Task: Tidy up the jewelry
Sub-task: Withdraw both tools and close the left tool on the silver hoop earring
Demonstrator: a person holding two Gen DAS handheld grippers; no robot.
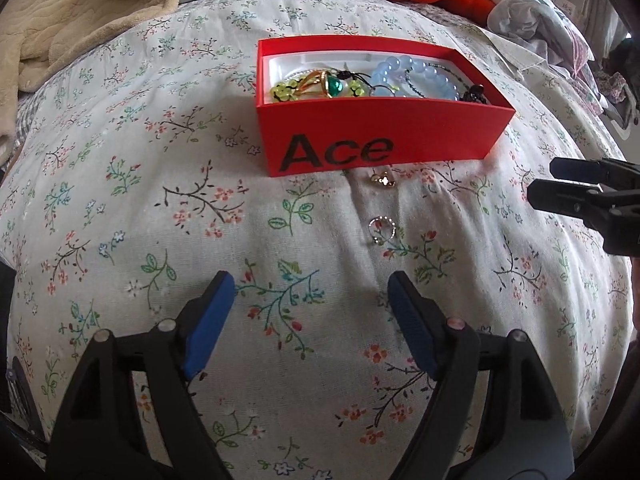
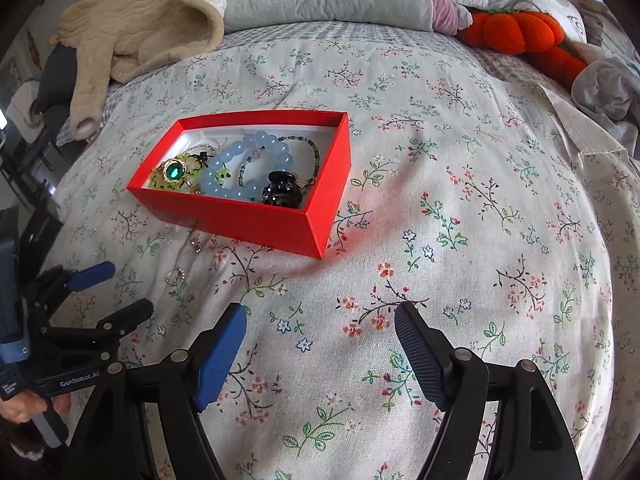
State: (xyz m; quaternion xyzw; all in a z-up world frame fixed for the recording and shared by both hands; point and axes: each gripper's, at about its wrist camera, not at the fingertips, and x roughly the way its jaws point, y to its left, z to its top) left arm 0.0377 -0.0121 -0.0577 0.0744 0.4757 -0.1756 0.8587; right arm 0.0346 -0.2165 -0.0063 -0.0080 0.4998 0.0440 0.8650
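Red cardboard box (image 1: 380,136) (printed "Ace") sits on the floral bedspread (image 1: 160,200), holding a pale blue bead bracelet (image 2: 240,168). We see both the left gripper (image 1: 311,284) and right gripper (image 2: 320,316) spread wide, empty, over the cloth, a small silver ring (image 1: 382,230) lying loose near the box.

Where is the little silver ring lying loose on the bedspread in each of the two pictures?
Left wrist view: the silver ring lies right of centre on the bedspread, nearer than the red box, ahead of the tongs.
Right wrist view: the silver ring lies at the left, below the box's near-left corner.
Shared landmark: the red box; a gold piece lies between box and ring.
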